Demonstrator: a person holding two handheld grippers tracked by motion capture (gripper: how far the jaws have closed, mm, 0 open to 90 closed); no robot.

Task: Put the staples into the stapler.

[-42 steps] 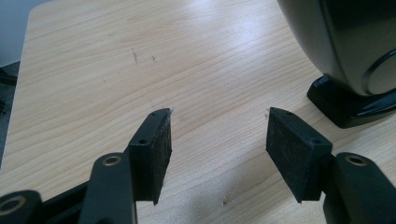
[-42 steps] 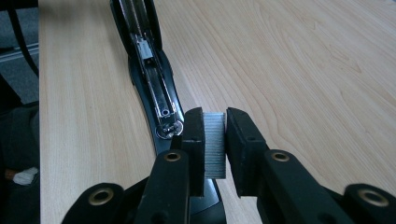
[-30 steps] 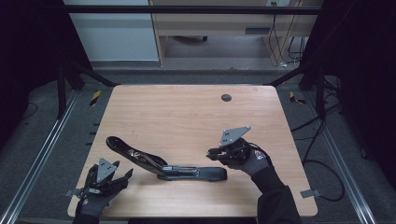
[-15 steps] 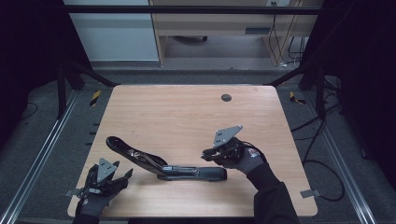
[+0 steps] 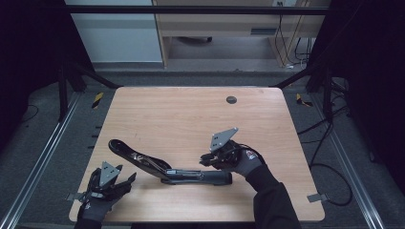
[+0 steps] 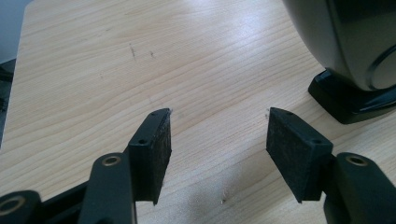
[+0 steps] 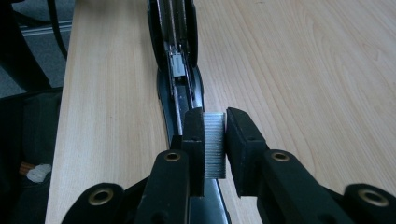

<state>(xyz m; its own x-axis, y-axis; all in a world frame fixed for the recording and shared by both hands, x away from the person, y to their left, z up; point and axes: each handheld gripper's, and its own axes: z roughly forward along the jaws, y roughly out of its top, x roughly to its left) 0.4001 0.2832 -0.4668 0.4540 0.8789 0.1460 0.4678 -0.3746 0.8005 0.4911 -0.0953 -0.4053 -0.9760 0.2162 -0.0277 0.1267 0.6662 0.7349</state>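
Right gripper (image 7: 215, 140) is clamped narrow on a strip of staples (image 7: 215, 145), pads squeezing both flat sides. I'm holding it over the rear end of the open stapler (image 5: 167, 168), lined up with the loading channel (image 7: 180, 74) that runs off toward 12 o'clock in the right gripper view.

From the high view the stapler lies flat near the front edge of the table (image 5: 191, 114), lid swung open toward 10 o'clock, base pointing at 3. My right hand (image 5: 241, 161) sits just at its 3 o'clock end.

Left gripper (image 6: 217, 154) is open, nothing between the pads, parked at about 8 o'clock from the stapler. The lid tip (image 6: 345, 46) shows at 1 o'clock in the left gripper view, not touching.

Risks as I judge them:
- Strip is brittle. Too much squeeze or a twist on entry and it snaps in pieces.
- Strip looks slightly off the channel axis. If it comes down skewed, it rides the rail edge and jams.
- Nothing is bracing the stapler. Any push along the channel could slide it across the wood.
- Early release drops the strip beside the rail.
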